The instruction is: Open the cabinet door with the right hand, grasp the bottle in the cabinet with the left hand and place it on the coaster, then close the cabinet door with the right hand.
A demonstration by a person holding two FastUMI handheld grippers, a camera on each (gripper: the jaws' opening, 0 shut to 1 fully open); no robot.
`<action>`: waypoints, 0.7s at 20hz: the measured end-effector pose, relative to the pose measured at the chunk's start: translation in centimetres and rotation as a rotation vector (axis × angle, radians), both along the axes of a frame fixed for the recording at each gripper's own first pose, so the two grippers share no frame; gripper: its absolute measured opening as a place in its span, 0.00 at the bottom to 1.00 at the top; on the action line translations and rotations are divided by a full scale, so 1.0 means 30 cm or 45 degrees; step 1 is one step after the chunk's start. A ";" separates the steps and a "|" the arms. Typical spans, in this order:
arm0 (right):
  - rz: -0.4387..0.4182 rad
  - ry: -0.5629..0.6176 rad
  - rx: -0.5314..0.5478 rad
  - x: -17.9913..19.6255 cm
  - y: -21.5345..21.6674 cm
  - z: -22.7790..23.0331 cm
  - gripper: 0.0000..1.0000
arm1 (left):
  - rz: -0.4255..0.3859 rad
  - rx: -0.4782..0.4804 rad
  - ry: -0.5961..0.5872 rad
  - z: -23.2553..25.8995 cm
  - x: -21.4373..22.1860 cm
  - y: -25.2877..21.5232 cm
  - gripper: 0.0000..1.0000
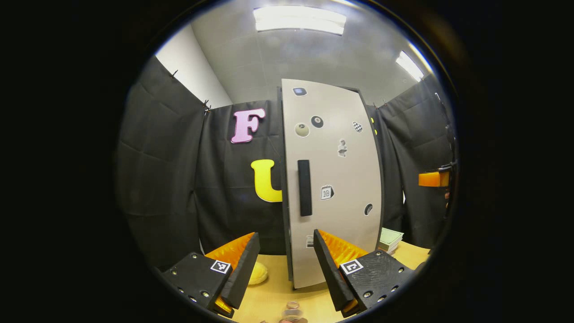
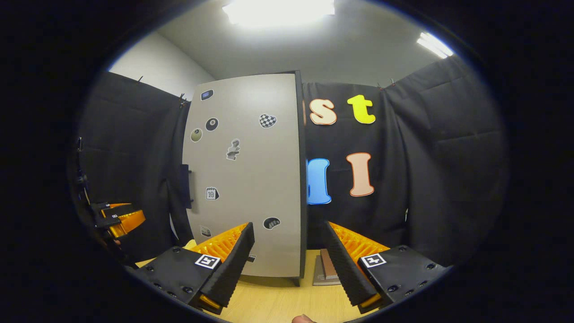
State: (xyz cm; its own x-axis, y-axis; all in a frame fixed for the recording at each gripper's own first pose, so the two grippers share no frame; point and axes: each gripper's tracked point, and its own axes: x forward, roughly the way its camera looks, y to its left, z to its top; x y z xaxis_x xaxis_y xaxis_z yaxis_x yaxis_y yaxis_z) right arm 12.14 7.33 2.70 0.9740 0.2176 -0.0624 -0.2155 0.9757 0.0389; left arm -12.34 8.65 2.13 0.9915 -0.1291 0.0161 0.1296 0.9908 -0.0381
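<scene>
Right claw [image 2: 287, 264], jaws apart and empty, faces the shut cabinet door [image 2: 251, 179]; it should swing left to hook the handle [image 2: 185, 186] squarely.

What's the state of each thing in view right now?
Cabinet door: shut, handle untouched.
Left tool: open, holding nothing, facing the door.
Right tool: open, holding nothing, short of the door.
Bottle: upright on the table, below the left tool.
Books: stacked flat beside the cabinet.
</scene>
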 end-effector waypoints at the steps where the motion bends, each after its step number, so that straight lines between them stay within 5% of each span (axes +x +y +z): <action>1: -0.007 -0.002 0.003 -0.003 -0.021 -0.002 0.98 | -0.002 0.002 -0.005 0.010 -0.003 -0.017 0.68; 14: -0.023 0.032 0.019 -0.071 -0.125 -0.050 0.98 | 0.007 0.028 -0.006 0.025 -0.017 -0.082 0.68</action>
